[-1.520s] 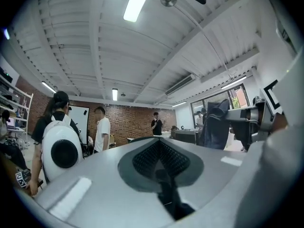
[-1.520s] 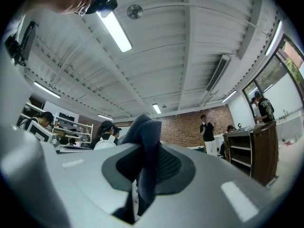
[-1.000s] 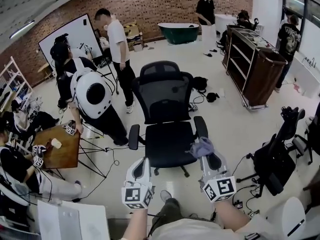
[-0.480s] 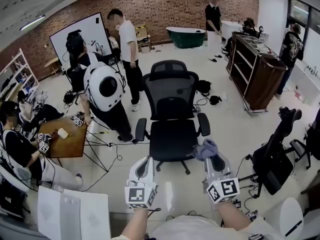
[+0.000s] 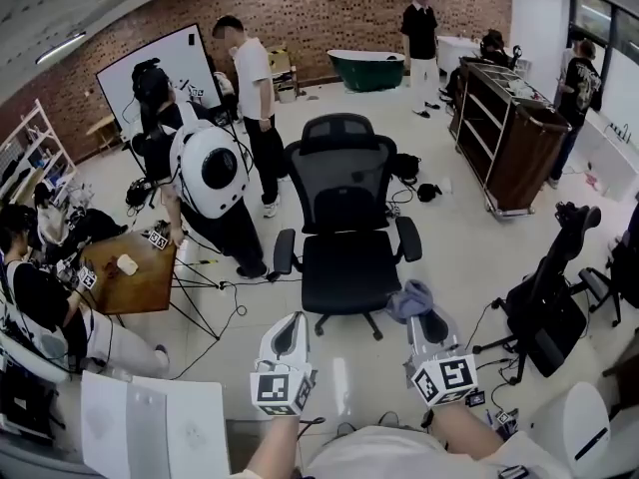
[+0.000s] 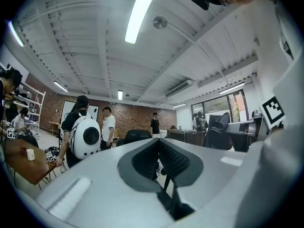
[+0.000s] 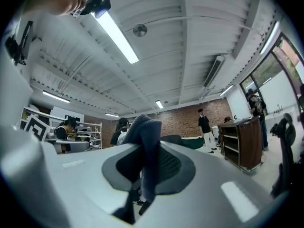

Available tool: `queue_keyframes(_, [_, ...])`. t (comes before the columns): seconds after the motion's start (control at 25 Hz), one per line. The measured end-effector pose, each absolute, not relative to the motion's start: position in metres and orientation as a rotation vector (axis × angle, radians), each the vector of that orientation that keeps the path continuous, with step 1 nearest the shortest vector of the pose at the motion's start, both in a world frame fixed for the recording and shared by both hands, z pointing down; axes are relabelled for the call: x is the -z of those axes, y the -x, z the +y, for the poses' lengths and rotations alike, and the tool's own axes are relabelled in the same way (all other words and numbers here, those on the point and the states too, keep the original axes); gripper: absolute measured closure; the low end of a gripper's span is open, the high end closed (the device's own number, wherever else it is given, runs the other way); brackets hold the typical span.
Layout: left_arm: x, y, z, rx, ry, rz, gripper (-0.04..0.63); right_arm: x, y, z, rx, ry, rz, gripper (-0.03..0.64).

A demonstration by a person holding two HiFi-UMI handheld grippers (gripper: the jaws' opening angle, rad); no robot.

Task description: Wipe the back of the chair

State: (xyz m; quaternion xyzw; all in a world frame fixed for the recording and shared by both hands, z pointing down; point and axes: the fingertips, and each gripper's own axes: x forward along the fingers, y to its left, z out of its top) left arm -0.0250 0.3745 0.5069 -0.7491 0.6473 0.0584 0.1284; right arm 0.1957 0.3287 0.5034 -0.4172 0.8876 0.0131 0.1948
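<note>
Left claw (image 5: 288, 325): jaws together, nothing held. Right claw (image 5: 423, 319): clamped on a blue-grey cloth (image 5: 407, 297), which droops over its tips. Black mesh chair (image 5: 343, 263) stands ahead on the floor, seat towards the person, its backrest (image 5: 341, 173) well beyond both claws.

The chair (image 5: 341, 173) is matt mesh, the cloth (image 5: 409, 299) soft.

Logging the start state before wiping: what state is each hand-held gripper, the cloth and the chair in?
Left hand-held gripper: jaws together, empty.
Right hand-held gripper: shut on the cloth.
Cloth: bunched, pinched between the jaws.
Chair: upright, unoccupied, touched by neither gripper.
</note>
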Motion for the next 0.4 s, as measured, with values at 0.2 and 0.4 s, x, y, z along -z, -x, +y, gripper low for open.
queue_keyframes(0.2, [-0.501, 0.016, 0.377, -0.157, 2.201, 1.849, 0.531, -0.496, -0.196, 0.337, -0.036, 1.164, 2.479, 0.571])
queue_keyframes(0.4, [-0.499, 0.009, 0.382, -0.165, 2.212, 1.844, 0.531, -0.493, -0.199, 0.344, -0.040, 1.164, 2.481, 0.571])
